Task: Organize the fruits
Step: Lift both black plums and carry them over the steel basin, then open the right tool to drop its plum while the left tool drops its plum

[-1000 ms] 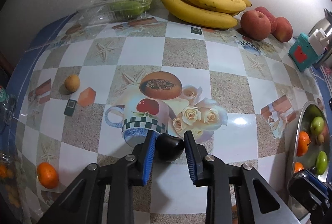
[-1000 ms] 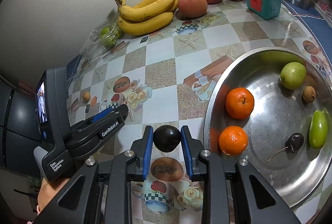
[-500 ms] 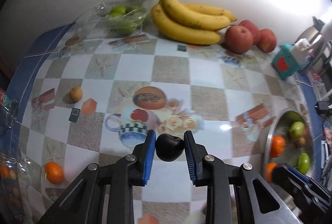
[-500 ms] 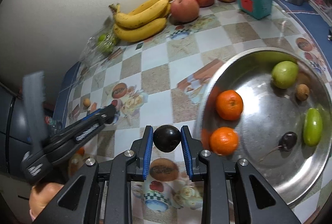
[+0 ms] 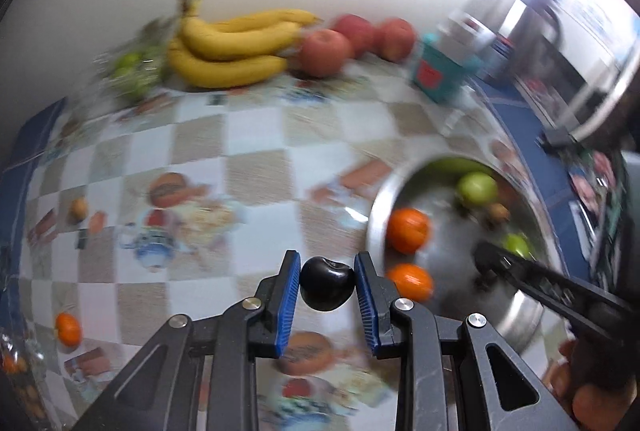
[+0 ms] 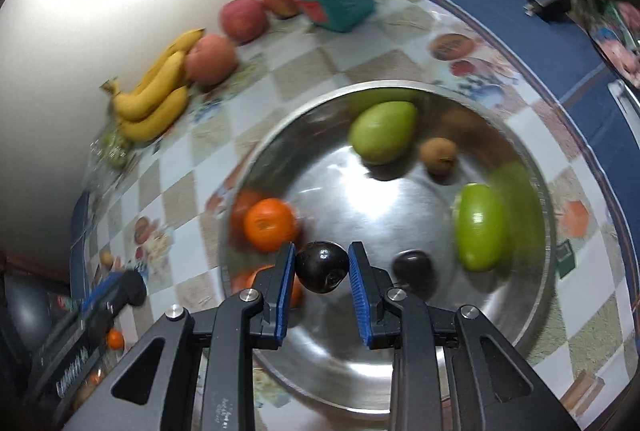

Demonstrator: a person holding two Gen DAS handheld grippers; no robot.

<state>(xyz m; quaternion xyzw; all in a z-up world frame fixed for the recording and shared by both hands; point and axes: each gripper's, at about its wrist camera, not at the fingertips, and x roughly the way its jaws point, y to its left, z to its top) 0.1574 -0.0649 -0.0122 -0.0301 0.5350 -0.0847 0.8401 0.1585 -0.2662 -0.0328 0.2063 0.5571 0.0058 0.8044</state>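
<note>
Left claw (image 5: 327, 289): closed on a dark plum (image 5: 327, 288), pinched between both blue pads and carried above the worktop (image 5: 256, 159), just left of the steel bowl (image 5: 374, 219)

Right claw (image 6: 321, 273): closed on a second dark fruit (image 6: 321, 267), likewise gripped between its blue pads, held over the near-left part of the bowl (image 6: 536, 315)

Bowl contents, right wrist view: one orange (image 6: 270, 224) at the left, a second orange partly hidden behind the left finger, a large green fruit (image 6: 382, 137) at the far side, a small brown fruit (image 6: 438, 156) beside it, an elongated green fruit (image 6: 480, 227) at the right, and a dark cherry-like fruit (image 6: 412, 265) just right of the claw

Outside the bowl: bananas (image 5: 228, 49) along the far wall; three red apples (image 5: 326, 51) to their right; green fruits in a clear plastic tray (image 5: 132, 73) to their left, blurred; a teal box (image 5: 436, 75) right of the apples. A small brown fruit (image 5: 79, 208) and a loose orange (image 5: 68, 329) lie at the left of the worktop, well apart from the bowl

Both views are blurred, the left one heavily; finer detail cannot be told
</note>
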